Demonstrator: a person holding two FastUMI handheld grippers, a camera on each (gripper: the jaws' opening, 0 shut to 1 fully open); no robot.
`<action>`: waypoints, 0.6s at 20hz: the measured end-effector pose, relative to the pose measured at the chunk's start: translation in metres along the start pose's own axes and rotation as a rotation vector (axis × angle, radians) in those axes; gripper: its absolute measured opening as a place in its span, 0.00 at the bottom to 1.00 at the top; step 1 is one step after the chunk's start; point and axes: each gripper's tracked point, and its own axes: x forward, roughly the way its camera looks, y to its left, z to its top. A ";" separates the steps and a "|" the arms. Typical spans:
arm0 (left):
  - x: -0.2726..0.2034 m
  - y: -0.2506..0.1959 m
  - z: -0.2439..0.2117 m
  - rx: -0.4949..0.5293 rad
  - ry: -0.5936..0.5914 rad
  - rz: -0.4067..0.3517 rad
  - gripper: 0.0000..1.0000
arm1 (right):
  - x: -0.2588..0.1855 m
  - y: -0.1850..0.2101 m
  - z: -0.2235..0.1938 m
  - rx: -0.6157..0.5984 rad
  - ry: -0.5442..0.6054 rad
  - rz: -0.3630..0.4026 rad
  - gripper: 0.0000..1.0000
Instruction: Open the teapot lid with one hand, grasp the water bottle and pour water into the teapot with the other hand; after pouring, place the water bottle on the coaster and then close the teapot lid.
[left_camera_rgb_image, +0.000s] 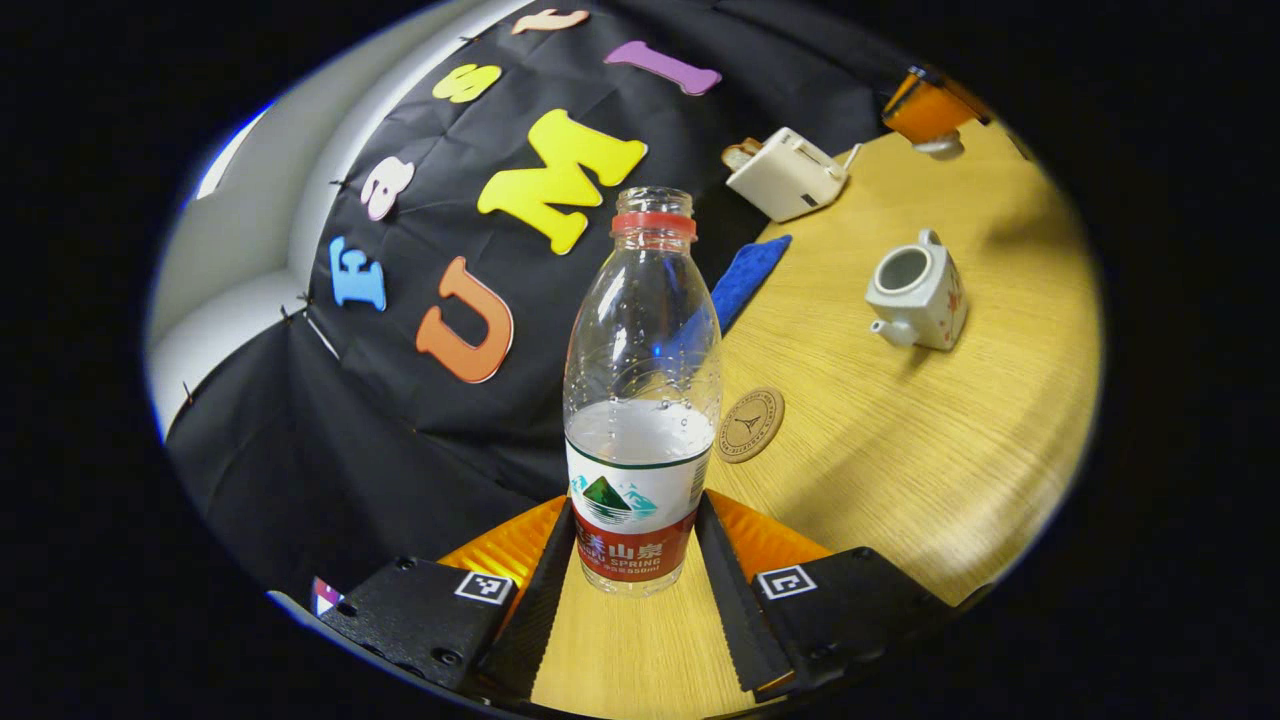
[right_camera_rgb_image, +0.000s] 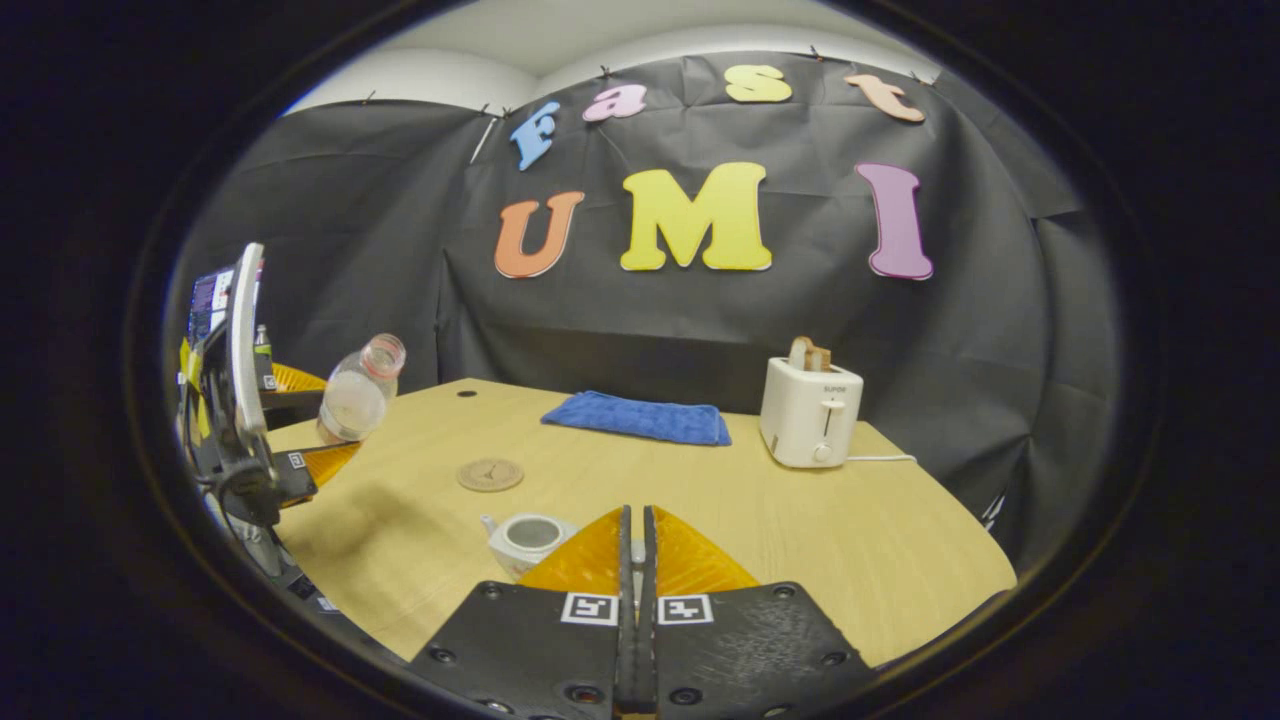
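The left gripper (left_camera_rgb_image: 632, 560) has its jaws closed on the labelled lower body of the clear, capless plastic water bottle (left_camera_rgb_image: 640, 400), about a third full, its long axis upright above the near edge of the wooden surface (left_camera_rgb_image: 900, 450). Just beyond lies the round cork coaster (left_camera_rgb_image: 750, 424); farther right stands the white ceramic teapot (left_camera_rgb_image: 915, 295), mouth open. The right gripper (right_camera_rgb_image: 636, 560), jaws nearly together, may be pinching the lid; I cannot tell.

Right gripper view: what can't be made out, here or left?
- Teapot: right part hidden behind right tool, right gripper view.
- What that tool pinches: only a sliver shows between its fingers.
- Left gripper view: pale thing under the far tool, too small to name.
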 end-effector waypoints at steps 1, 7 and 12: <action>0.003 -0.005 0.002 0.044 0.001 -0.005 0.73 | -0.002 -0.004 -0.001 0.002 0.000 -0.001 0.00; 0.006 -0.019 0.016 0.321 0.015 -0.041 0.73 | -0.013 -0.021 -0.008 0.023 -0.002 -0.013 0.00; 0.011 -0.020 0.018 0.455 0.041 -0.055 0.73 | -0.019 -0.030 -0.014 0.032 -0.003 -0.015 0.00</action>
